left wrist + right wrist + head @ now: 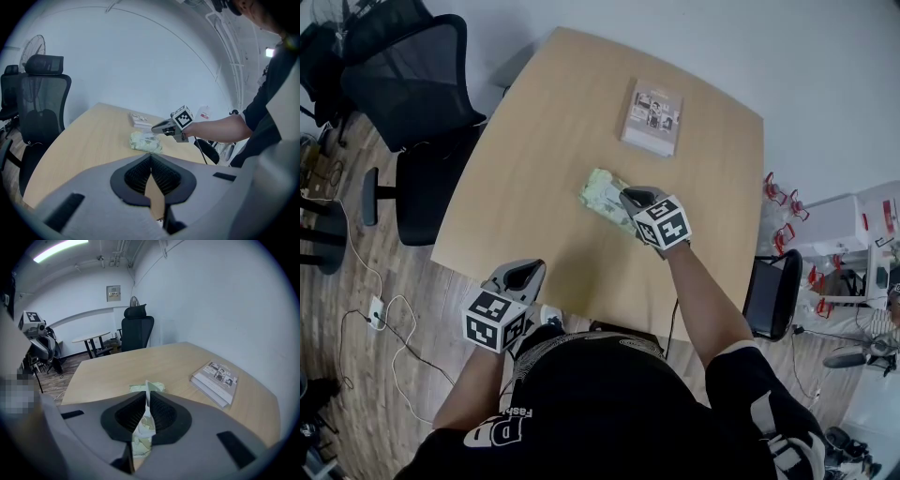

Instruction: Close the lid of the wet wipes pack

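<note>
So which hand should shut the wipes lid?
The right. The right gripper is at the wipes pack, jaws pinching its lid. The left gripper is shut, back at the table edge, apart from the pack.

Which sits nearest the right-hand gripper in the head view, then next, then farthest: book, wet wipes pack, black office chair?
1. wet wipes pack, right at the right gripper, whose jaws pinch its lid.
2. book, beyond it on the table's far side.
3. black office chair, off the table's left edge.
</note>
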A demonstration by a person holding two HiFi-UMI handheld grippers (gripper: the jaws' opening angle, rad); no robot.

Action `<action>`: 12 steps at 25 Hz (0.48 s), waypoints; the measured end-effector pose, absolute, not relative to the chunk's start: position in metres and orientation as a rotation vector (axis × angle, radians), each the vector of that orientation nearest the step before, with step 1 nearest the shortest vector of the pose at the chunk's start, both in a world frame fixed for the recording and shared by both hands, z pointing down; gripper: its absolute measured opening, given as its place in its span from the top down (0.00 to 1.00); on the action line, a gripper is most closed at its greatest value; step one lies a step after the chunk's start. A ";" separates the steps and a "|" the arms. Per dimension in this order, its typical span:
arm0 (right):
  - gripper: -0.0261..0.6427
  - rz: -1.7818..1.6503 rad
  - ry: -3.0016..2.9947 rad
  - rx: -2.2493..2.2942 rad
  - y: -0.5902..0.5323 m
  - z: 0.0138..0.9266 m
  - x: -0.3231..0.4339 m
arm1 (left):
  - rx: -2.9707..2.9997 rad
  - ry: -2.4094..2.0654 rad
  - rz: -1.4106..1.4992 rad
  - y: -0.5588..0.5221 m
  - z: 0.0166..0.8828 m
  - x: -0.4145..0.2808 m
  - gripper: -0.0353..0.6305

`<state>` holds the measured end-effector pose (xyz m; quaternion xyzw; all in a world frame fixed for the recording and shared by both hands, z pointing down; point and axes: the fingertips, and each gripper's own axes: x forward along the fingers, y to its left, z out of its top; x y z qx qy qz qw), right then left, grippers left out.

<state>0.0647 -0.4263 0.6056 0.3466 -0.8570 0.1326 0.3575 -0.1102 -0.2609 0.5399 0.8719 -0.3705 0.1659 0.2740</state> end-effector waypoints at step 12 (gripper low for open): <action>0.91 0.342 -2.203 0.839 -0.415 0.622 0.058 | 2.337 -0.990 0.412 -0.262 0.537 -0.106 0.92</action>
